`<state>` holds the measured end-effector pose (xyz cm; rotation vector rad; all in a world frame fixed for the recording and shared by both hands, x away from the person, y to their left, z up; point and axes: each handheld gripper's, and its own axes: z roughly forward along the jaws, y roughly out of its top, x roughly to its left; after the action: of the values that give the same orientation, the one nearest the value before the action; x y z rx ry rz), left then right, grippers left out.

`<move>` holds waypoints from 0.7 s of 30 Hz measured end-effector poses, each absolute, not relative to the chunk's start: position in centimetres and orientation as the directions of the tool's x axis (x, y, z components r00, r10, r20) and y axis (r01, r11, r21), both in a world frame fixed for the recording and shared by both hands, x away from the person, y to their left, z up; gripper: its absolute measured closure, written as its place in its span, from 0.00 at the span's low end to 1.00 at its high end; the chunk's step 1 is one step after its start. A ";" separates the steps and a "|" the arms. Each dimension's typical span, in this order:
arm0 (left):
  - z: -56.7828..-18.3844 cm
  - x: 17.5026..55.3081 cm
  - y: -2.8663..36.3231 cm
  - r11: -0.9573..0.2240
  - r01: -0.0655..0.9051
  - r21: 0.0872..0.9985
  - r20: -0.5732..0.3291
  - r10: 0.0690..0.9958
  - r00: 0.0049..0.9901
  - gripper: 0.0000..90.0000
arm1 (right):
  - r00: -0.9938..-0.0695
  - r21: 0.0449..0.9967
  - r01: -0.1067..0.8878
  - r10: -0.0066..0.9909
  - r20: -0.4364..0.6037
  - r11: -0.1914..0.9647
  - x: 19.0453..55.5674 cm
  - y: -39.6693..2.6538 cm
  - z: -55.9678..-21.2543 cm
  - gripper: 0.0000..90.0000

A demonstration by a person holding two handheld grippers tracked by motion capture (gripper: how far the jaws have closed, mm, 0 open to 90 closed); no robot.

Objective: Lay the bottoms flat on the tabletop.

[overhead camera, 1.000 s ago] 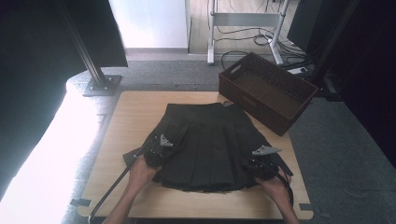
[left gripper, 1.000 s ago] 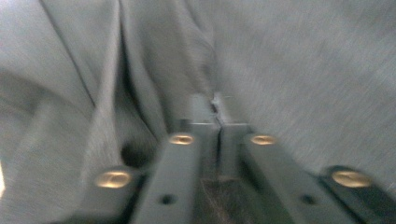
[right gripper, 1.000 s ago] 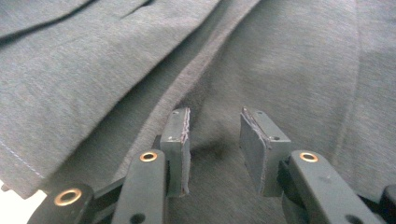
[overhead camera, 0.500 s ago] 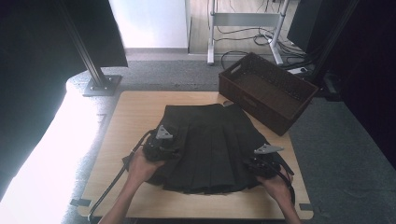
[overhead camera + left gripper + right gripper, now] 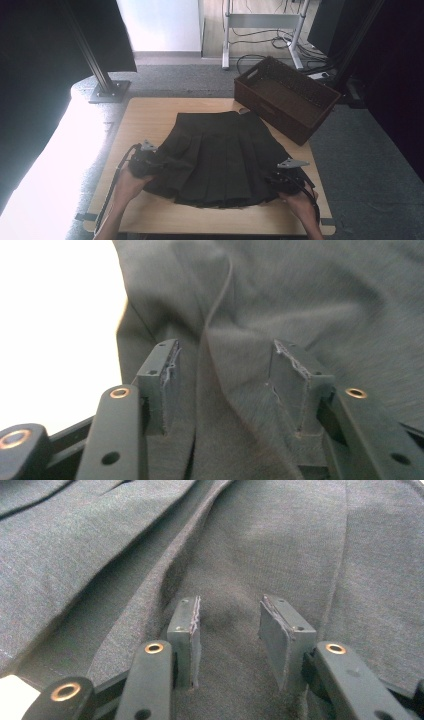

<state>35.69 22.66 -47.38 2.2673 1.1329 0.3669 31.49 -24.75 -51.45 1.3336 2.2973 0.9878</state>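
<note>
Your dark pleated skirt (image 5: 220, 157) lies spread flat on the wooden worktop (image 5: 145, 117), waistband toward the far edge and hem toward you, with the pleats fanning out evenly. The brown woven basket (image 5: 287, 97) sits at the far right corner of the worktop, its near corner just beside the waistband, and nothing shows inside it.

Your left gripper (image 5: 144, 161) rests at the skirt's left edge. Its fingers (image 5: 162, 377) stand apart and have just been opening; in the left gripper view a ridge of cloth runs up between them, yet the pads do not press on it, so you hold nothing on that side. Your right gripper (image 5: 289, 177) sits at the lower right corner of the hem. Its fingers (image 5: 186, 630) are also apart, with flat fabric lying between them and no pinch showing.

Judging from how things lie, the spreading and smoothing looks largely done: the garment is flat, square to you and free of large wrinkles, apart from the small ridge by your left gripper. No fold has been made yet; both side edges lie out at full width. What seems left is the folding itself, taking an edge on each side and bringing it over, and then probably moving the folded skirt to the basket.
</note>
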 end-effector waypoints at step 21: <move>-45.3 34.1 23.3 -0.578 0.573 0.581 0.081 0.741 0.666 0.61 | -0.530 0.698 0.629 0.845 0.065 0.341 31.3 -24.4 -51.0 0.65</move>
<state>34.09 23.35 -45.26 2.3627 1.0168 0.4318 31.33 -24.41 -51.00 1.3128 2.3011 0.9879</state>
